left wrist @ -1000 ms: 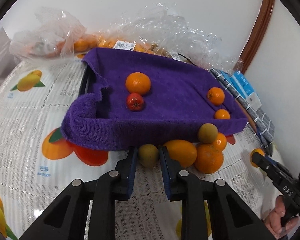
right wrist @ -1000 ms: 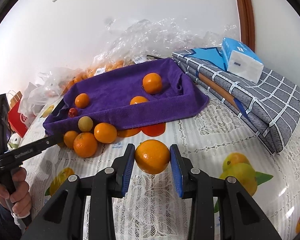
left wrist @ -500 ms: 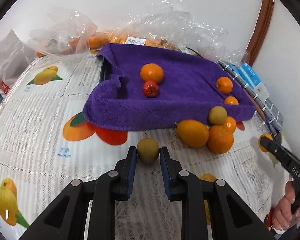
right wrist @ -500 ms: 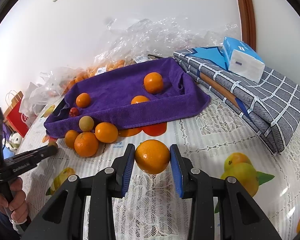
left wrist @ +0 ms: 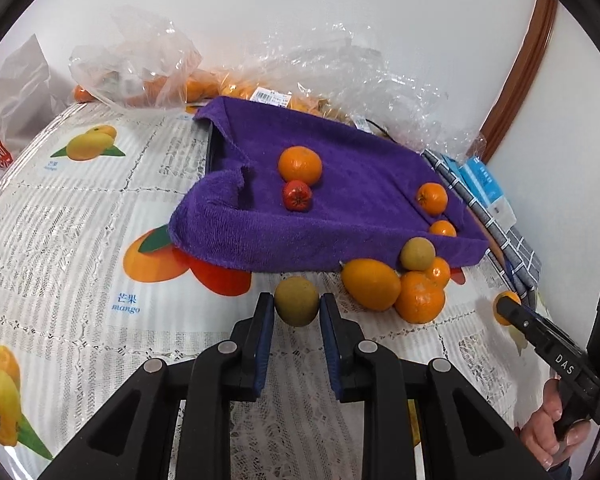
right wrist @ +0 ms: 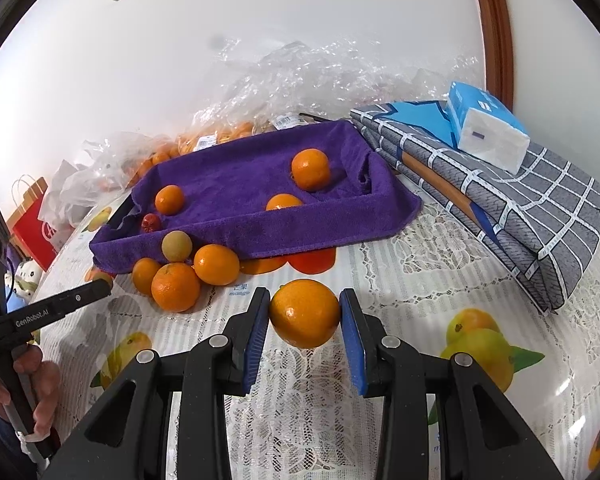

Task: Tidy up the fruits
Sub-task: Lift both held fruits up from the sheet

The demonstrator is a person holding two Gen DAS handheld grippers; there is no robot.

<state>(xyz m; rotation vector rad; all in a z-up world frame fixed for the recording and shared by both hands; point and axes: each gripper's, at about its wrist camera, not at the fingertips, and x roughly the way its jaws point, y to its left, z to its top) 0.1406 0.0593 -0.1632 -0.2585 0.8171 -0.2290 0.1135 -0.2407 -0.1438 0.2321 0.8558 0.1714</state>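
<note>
Two fruits are gripped: my left gripper (left wrist: pixel 296 306) clamps a small round greenish-brown fruit (left wrist: pixel 297 301), my right gripper (right wrist: pixel 304 314) a round glossy orange (right wrist: pixel 304 313), both seemingly clear of the cloth, the purple towel-lined tray (right wrist: pixel 236 232) ahead, nearer the left.

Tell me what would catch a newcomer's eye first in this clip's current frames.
Each gripper clamps a fruit in the foreground: the left gripper holds a greenish-brown round fruit, the right gripper an orange. Behind them sits a tray draped in a purple towel, with three oranges and a small red fruit inside. A loose pile of fruit rests against the tray's near edge on the fruit-print tablecloth.
</note>
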